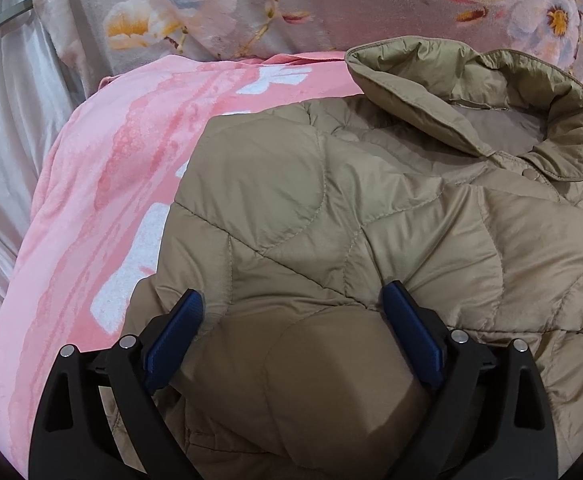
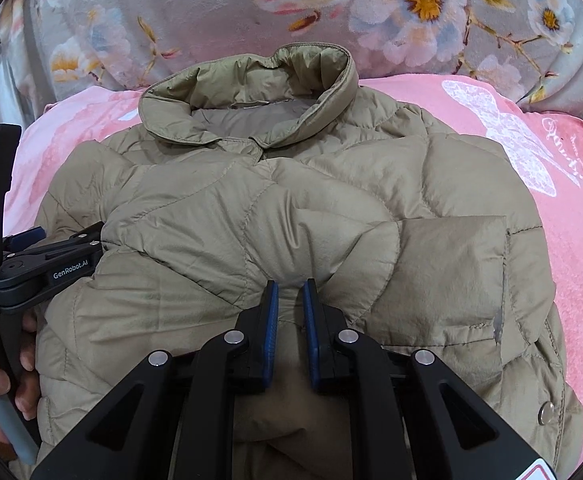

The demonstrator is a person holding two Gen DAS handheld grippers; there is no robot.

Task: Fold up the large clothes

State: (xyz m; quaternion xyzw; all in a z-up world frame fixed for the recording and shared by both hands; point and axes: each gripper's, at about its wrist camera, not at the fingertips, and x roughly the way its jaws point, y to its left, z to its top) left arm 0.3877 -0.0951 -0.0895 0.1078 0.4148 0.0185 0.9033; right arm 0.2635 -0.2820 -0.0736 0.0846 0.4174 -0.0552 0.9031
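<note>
Nearest us, a fold of the tan quilted puffer jacket (image 2: 275,208) is pinched between the narrow jaws of our right gripper (image 2: 290,294), its blue pads (image 2: 272,320) pressing the fabric. Our left gripper (image 1: 293,300) has its jaws spread wide, the jacket's puffed fabric bulging between them but not clamped. Beyond both jaws the jacket lies across a pink blanket with white butterfly print (image 2: 551,184), collar (image 2: 251,92) farthest away, against a grey floral cover (image 2: 211,12).
</note>
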